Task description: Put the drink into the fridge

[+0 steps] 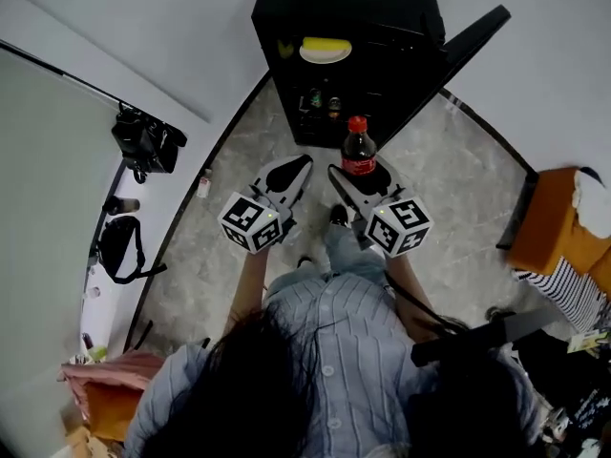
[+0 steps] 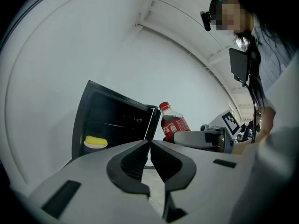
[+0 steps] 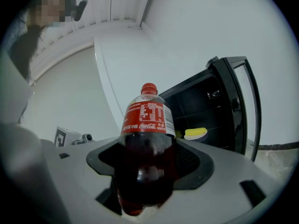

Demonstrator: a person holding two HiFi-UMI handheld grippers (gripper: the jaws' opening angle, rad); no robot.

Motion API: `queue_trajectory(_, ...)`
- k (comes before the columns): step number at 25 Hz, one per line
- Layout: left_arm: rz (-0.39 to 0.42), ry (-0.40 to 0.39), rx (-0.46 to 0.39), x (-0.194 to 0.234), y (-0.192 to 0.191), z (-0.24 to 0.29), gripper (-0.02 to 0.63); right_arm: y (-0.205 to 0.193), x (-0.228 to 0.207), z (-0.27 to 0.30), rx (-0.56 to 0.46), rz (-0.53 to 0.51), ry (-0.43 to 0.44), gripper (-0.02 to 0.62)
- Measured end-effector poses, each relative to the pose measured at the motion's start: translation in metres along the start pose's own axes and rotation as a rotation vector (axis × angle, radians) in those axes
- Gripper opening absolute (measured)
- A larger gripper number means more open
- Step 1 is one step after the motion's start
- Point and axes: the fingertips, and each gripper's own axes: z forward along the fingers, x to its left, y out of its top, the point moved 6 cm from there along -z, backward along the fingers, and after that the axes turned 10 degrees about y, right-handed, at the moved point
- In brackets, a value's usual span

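A cola bottle (image 1: 359, 153) with a red cap and red label stands upright between the jaws of my right gripper (image 1: 361, 174), which is shut on its dark lower body (image 3: 145, 171). The small black fridge (image 1: 336, 27) stands open just ahead, its door (image 1: 468, 48) swung out to the right. A white plate with something yellow (image 1: 326, 50) sits on its upper shelf, and small bottles (image 1: 323, 101) stand lower down. My left gripper (image 1: 294, 172) hovers beside the right one, shut and empty; the left gripper view shows its tips meeting (image 2: 149, 143), with the bottle (image 2: 173, 122) beyond.
A black camera on a tripod (image 1: 145, 141) and a black bag (image 1: 120, 244) stand along the white wall at the left. An orange box (image 1: 554, 219) with cloth sits at the right. Grey marbled floor (image 1: 449, 170) spreads before the fridge.
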Motion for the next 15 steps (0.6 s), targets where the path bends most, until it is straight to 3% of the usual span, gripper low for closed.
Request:
queue_trajectory(8, 0.029, -0.011, 0.084, 0.014, -0.005, 0.046, 0.008, 0.003, -0.051, 0.018, 0.004, 0.052, 0.008, 0.307)
queue_trajectory(15, 0.012, -0.059, 0.119, 0.028, -0.015, 0.084, 0.008, 0.002, -0.094, 0.032, 0.009, 0.060, -0.034, 0.307)
